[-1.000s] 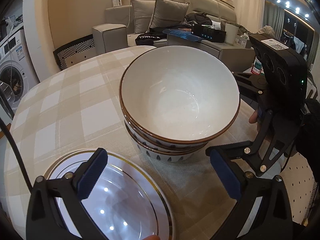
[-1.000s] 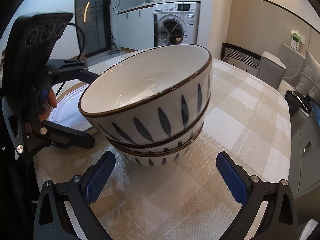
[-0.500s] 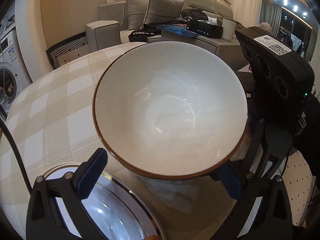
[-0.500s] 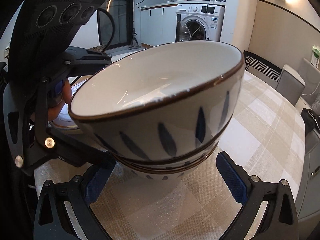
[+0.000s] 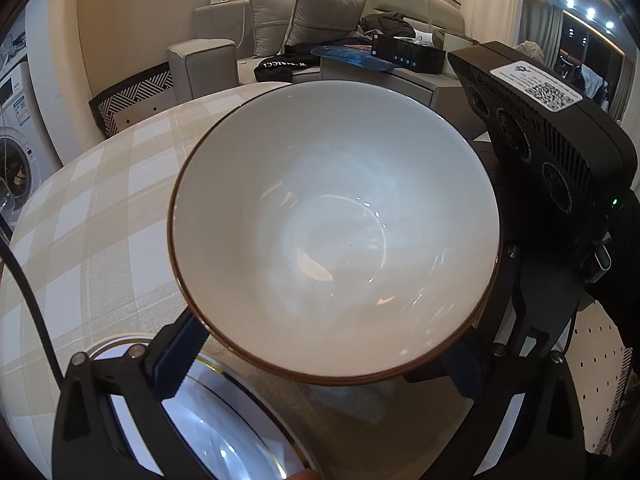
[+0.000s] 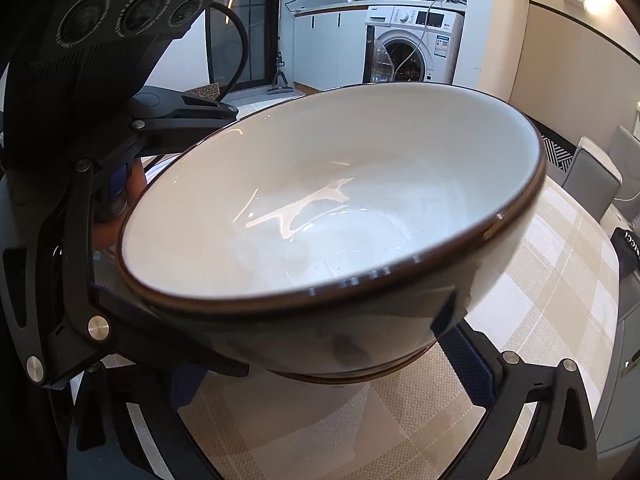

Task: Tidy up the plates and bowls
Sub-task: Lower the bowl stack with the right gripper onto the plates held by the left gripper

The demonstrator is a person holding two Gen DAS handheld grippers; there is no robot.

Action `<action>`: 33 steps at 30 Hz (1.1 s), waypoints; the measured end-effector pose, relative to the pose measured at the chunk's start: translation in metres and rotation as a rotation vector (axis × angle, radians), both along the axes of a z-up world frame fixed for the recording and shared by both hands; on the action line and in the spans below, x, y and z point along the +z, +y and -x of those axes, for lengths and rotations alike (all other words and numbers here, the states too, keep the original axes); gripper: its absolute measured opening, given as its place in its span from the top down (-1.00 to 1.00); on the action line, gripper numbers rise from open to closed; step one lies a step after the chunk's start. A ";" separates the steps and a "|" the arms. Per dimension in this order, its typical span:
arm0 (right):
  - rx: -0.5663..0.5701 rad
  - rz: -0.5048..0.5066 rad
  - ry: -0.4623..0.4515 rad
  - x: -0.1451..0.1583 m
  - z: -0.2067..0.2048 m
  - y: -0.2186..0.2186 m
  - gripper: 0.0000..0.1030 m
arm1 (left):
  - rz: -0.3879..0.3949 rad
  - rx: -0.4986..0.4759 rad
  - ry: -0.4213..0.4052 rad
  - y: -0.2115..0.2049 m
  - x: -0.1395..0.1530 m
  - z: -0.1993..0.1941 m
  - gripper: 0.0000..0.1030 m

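**Both hand-held grippers flank the stacked bowls**

In my left wrist view the stack of bowls (image 5: 332, 232) fills the centre of the frame, its white inside facing me and its brown rim running round the middle. My left hand-held gripper (image 5: 320, 360) is spread wide, one blue pad at the lower left just under the rim and the other at the lower right, partly hidden behind the bowls. I cannot tell whether either pad touches the bowls. At the bottom left of that frame a gold-rimmed plate (image 5: 224, 420) lies on the checked surface (image 5: 92, 216), just beside the stack and partly under my left finger. My right hand-held gripper's black body shows at the right edge of the frame, close against the stack.

In my right wrist view the same stack (image 6: 328, 232) looms large and tilted across the centre, with lower rims peeking out beneath the top bowl at the lower middle. My right hand-held gripper (image 6: 332, 368) is also spread, its blue pad at the lower right just beside the stack's wall; the other pad at the lower left is mostly hidden. My left gripper's body occupies the upper left and left side of this frame. A washing machine (image 6: 412, 52) stands at the upper middle.
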State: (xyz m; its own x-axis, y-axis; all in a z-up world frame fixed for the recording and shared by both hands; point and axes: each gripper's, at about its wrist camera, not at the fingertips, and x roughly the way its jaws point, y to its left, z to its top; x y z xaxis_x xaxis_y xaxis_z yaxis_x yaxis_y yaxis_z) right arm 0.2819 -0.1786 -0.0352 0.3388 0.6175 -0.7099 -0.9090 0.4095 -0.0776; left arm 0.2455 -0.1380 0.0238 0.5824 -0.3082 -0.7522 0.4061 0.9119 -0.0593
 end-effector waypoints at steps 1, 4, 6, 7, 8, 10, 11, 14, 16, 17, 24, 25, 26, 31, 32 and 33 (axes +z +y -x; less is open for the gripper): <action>-0.001 -0.001 0.001 0.000 -0.001 0.001 -1.00 | 0.001 0.001 0.000 0.000 0.000 -0.001 -1.00; -0.007 -0.003 0.000 0.001 -0.002 0.003 -1.00 | 0.003 0.001 0.000 0.000 0.000 0.000 -1.00; -0.012 -0.008 0.001 0.001 0.000 0.002 -1.00 | 0.005 0.001 -0.001 0.000 0.000 0.000 -1.00; -0.016 -0.011 0.003 0.001 0.000 0.002 -1.00 | 0.008 0.002 -0.001 0.001 0.000 0.000 -1.00; -0.019 -0.015 0.005 0.001 0.001 0.002 -1.00 | 0.012 0.003 -0.001 0.001 0.000 0.000 -1.00; -0.023 -0.020 0.007 0.001 0.001 0.001 -1.00 | 0.017 0.004 -0.002 0.002 0.000 -0.002 -1.00; -0.025 -0.022 0.008 0.001 0.002 0.001 -1.00 | 0.019 0.004 -0.001 0.002 0.000 -0.002 -1.00; -0.030 -0.026 0.009 0.002 0.003 0.002 -1.00 | 0.023 0.004 0.000 0.003 0.001 -0.002 -1.00; -0.033 -0.031 0.013 0.003 0.003 0.001 -1.00 | 0.027 0.004 0.000 0.005 0.001 -0.002 -1.00; -0.035 -0.032 0.013 0.002 0.004 0.001 -1.00 | 0.027 0.004 0.000 0.005 0.001 -0.002 -1.00; -0.048 -0.034 0.006 0.004 0.010 0.003 -1.00 | 0.031 0.006 -0.001 0.005 0.001 -0.001 -1.00; -0.049 -0.035 0.006 0.005 0.012 0.001 -1.00 | 0.031 0.006 -0.002 0.005 0.002 -0.001 -1.00; -0.050 -0.036 0.005 0.005 0.013 0.001 -1.00 | 0.033 0.006 -0.004 0.006 0.002 0.000 -1.00; -0.057 -0.039 -0.008 0.007 0.017 0.001 -1.00 | 0.034 0.005 -0.018 0.006 0.003 0.003 -1.00; -0.058 -0.041 -0.008 0.008 0.017 0.001 -1.00 | 0.034 0.004 -0.019 0.007 0.003 0.004 -1.00; -0.058 -0.041 -0.008 0.008 0.018 0.001 -1.00 | 0.035 0.003 -0.019 0.007 0.003 0.004 -1.00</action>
